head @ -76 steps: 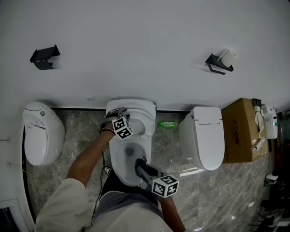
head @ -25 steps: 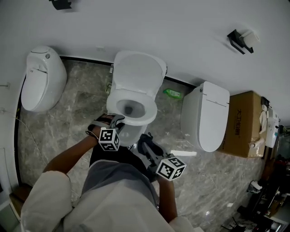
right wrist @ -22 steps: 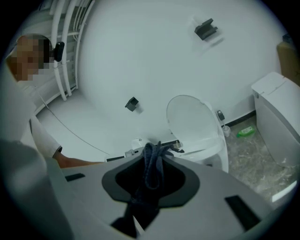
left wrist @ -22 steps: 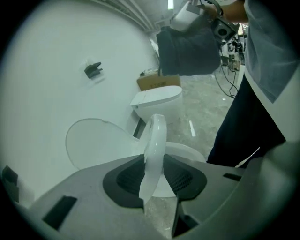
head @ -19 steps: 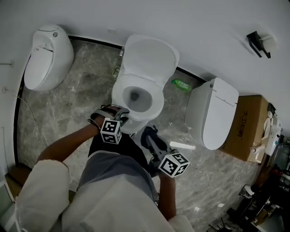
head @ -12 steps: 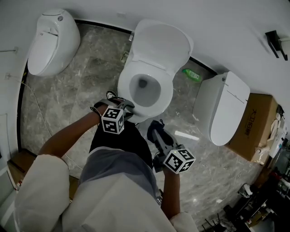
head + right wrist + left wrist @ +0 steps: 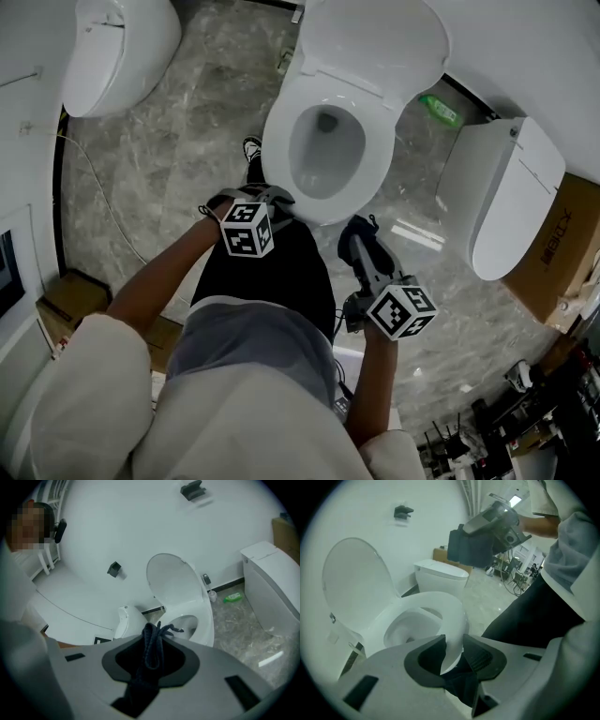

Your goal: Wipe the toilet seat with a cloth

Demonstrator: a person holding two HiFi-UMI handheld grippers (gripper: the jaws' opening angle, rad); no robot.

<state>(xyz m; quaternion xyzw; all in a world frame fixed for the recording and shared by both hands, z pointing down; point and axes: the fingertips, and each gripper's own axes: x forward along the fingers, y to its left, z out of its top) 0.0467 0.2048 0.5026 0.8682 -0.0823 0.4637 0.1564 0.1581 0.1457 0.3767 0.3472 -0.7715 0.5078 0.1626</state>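
My right gripper (image 7: 153,641) is clamped on the dark cloth (image 7: 151,656), held bunched near the front of the toilet seat (image 7: 277,155) but not on it. My left gripper (image 7: 453,646) is empty, its jaws wide though they have just eased in a little. My worry is that so narrow a pinch lets the cloth drag free on the glossy seat and drop into the bowl, and there is little room on the grey marble floor (image 7: 187,122) with a second toilet (image 7: 511,197) just beside.
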